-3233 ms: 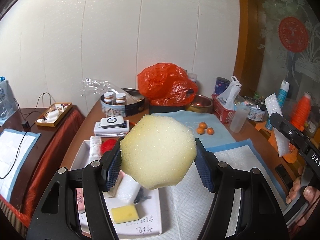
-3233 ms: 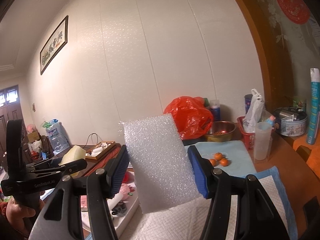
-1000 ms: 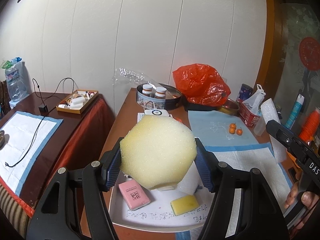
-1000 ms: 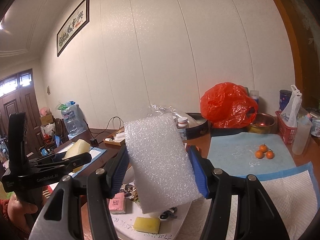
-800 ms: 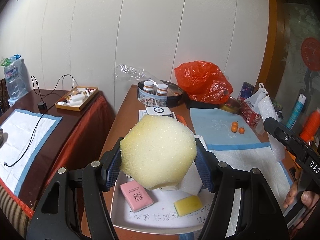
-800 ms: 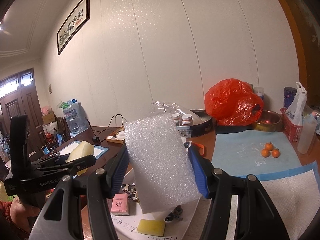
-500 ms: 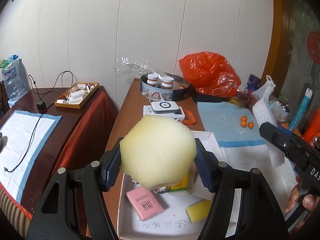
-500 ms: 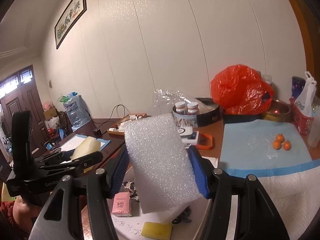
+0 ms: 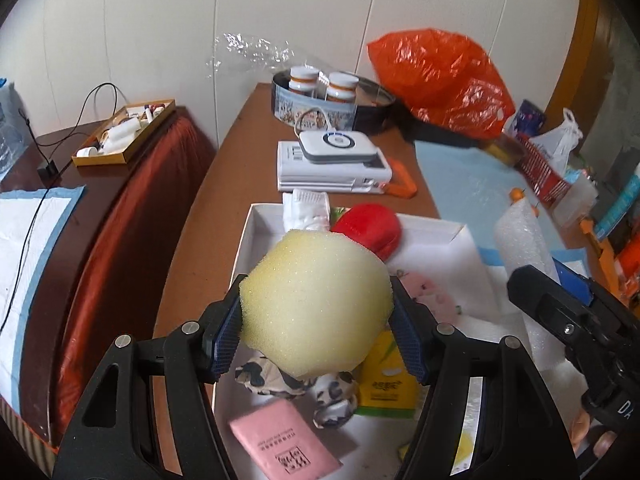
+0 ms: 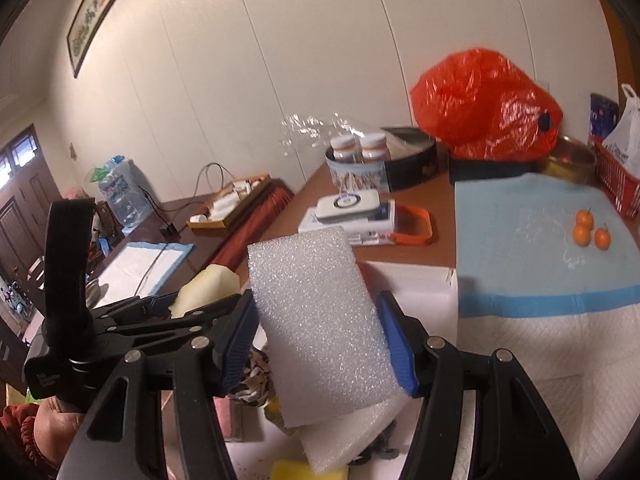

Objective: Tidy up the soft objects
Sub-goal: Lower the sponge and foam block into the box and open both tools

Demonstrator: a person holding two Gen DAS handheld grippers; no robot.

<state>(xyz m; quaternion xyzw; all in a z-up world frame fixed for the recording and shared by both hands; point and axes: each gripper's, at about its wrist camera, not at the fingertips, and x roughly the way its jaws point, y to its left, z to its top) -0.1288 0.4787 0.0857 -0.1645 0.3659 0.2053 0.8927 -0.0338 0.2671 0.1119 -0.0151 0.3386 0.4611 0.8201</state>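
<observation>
Yellow sponge (image 9: 316, 304) in left gripper (image 9: 316, 336)

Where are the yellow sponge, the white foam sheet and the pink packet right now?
yellow sponge (image 9: 316, 304), left wrist view, middle of its front face.
white foam sheet (image 10: 320, 320), right wrist view, centre of the sheet.
pink packet (image 9: 284, 446), left wrist view, its top face.

A pale yellow, rounded sponge (image 9: 316, 304) sits clamped above the white tray (image 9: 434, 229); a white foam sheet (image 10: 320, 328) stands tilted. It is clamped too.
</observation>
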